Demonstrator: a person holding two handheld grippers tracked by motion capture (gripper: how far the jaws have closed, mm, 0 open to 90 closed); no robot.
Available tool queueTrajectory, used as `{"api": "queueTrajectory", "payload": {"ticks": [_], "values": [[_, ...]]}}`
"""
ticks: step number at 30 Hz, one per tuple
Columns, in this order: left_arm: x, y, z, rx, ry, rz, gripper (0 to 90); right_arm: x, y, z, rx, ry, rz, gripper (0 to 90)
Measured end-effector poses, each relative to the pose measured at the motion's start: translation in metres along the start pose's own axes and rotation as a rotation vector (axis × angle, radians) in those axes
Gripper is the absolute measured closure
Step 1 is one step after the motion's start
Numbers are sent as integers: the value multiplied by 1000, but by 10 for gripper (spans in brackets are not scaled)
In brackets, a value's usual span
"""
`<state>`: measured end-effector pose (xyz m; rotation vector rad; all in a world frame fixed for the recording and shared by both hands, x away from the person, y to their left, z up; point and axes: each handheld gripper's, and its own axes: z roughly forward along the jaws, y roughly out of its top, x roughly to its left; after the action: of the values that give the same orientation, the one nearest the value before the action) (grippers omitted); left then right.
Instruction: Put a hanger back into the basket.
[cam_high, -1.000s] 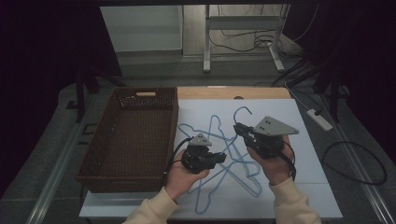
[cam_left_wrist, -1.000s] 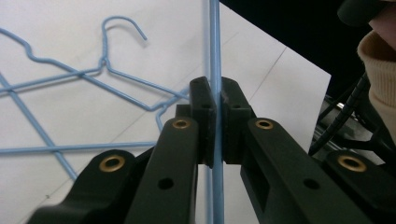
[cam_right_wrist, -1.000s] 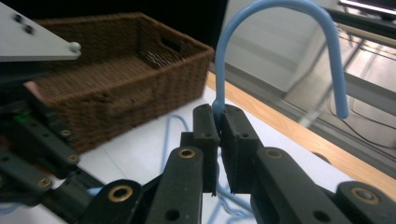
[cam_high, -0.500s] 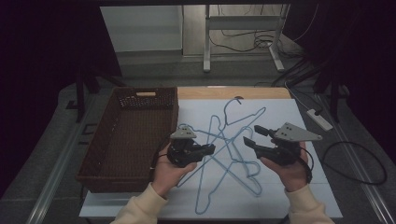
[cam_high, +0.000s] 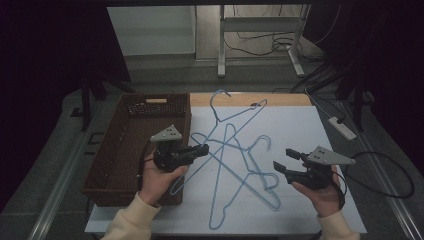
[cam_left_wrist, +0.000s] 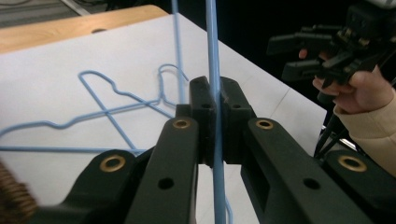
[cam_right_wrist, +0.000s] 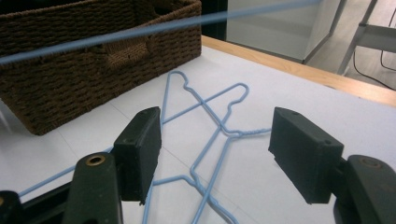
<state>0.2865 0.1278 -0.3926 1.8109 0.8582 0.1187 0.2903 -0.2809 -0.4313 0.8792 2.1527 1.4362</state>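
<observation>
While the left claw (cam_high: 202, 149) stays... no: With the left claw clamped on one blue wire hanger (cam_left_wrist: 214, 70), that hanger hangs lifted beside the wicker basket (cam_high: 131, 150), its hook end over the other hangers (cam_high: 250, 165) lying crossed on the counter (cam_high: 300, 125). Right claw (cam_high: 282, 160) has just been opening, jaws apart w/ nothing btwn them. Thin wire looks light, springy, prob. slick & apt to snag its neighbours; best gripped on a straight run near the twisted neck
</observation>
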Motion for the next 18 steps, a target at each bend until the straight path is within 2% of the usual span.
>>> {"api": "queueTrajectory", "payload": {"ticks": [7,14,18], "values": [[4,8,-24,-37,17,15,865,-2,-8,2,32,-18,-8,333],[19,11,-48,-48,66,26,865,-3,-18,4,60,-25,-2,331],[32,9,-62,-53,93,15,865,-3,-22,6,75,-31,-4,328]]}}
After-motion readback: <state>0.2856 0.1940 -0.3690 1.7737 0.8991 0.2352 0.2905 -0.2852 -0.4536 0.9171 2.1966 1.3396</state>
